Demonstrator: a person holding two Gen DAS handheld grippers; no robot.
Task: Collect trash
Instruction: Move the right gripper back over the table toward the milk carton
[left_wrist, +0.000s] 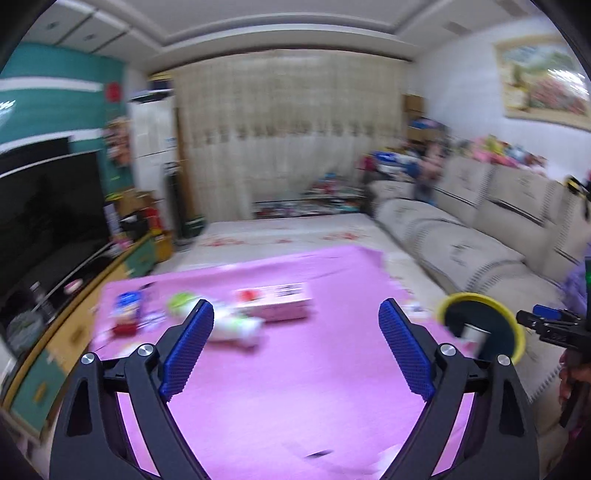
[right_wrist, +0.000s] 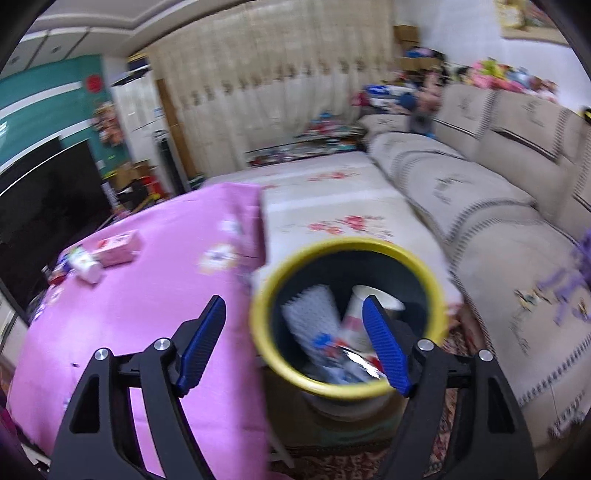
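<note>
A pink cloth (left_wrist: 288, 373) covers the table. On its far part lie a pink box (left_wrist: 275, 300), a white bottle with a green cap (left_wrist: 225, 325) and a blue and red packet (left_wrist: 127, 314). My left gripper (left_wrist: 295, 354) is open and empty above the cloth, short of these items. A dark bin with a yellow rim (right_wrist: 349, 315) stands at the table's right edge and holds a paper cup (right_wrist: 369, 314) and wrappers. My right gripper (right_wrist: 295, 347) is open and empty over the bin's near side. The bin (left_wrist: 480, 325) and the box (right_wrist: 118, 245) show in both views.
A beige sofa (left_wrist: 480, 236) runs along the right. A floral-covered low table (right_wrist: 332, 206) lies beyond the pink cloth. A television (left_wrist: 48, 210) on a cabinet is at the left. Curtains hang at the back. Both views are blurred.
</note>
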